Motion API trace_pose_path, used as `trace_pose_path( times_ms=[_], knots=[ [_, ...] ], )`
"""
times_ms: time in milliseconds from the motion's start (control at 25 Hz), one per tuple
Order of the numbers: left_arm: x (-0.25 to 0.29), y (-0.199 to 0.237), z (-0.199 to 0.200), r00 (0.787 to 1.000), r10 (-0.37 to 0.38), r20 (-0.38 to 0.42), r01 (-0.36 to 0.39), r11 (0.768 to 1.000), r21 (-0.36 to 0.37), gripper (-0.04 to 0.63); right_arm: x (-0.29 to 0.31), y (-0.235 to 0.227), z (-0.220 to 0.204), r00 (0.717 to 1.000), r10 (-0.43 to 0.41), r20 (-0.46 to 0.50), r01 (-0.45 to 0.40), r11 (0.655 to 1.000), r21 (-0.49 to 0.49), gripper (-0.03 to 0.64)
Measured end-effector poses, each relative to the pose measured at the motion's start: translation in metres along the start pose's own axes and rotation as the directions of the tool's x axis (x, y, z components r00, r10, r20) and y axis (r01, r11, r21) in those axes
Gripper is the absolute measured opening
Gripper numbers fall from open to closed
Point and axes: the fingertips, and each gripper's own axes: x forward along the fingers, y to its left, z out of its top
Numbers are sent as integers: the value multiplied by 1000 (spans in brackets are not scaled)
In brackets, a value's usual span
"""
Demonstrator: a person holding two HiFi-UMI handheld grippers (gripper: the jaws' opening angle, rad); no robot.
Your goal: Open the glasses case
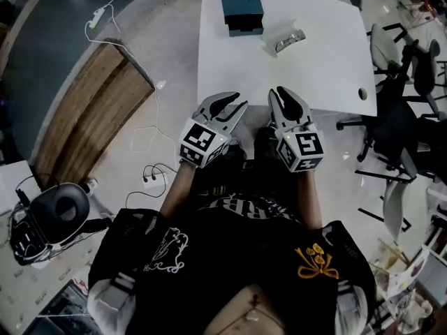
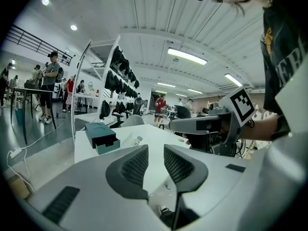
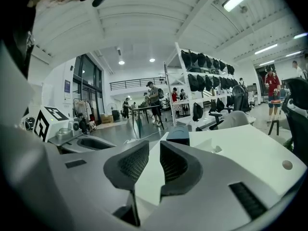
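A teal glasses case (image 1: 241, 5) lies shut at the far edge of the white table (image 1: 279, 75); it also shows in the left gripper view (image 2: 102, 137) and the right gripper view (image 3: 178, 134). A small clear object (image 1: 288, 40) lies just right of it. Both grippers hover at the table's near edge, well short of the case. My left gripper (image 1: 234, 103) (image 2: 156, 150) is open with nothing between its pads. My right gripper (image 1: 285, 96) (image 3: 155, 146) shows a narrow gap, also with nothing in it.
Office chairs (image 1: 398, 54) stand to the right of the table. Cables (image 1: 150, 138) trail over the floor at the left beside a wooden panel (image 1: 91, 110). A black device (image 1: 56, 211) sits at lower left. People and shelving stand far off in both gripper views.
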Motion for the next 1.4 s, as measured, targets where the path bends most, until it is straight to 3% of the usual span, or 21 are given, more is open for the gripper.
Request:
trace_pose_path(
  times_ms=[480, 760, 1040, 1400],
  knots=[
    [-22, -12, 12, 999, 29, 38, -29, 1000, -11, 52, -17, 24, 14, 1000, 30, -7, -30, 999, 15, 38],
    [-15, -36, 27, 999, 25, 40, -26, 999, 26, 51, -38, 12, 13, 999, 37, -21, -37, 999, 13, 15],
    [-3, -74, 27, 1000, 7, 30, -8, 1000, 18, 35, -66, 3, 4, 996, 51, -72, -54, 998, -35, 15],
    [9, -100, 34, 999, 10, 37, -11, 1000, 26, 32, -88, -15, 4, 996, 58, -62, -61, 997, -40, 15]
  ],
)
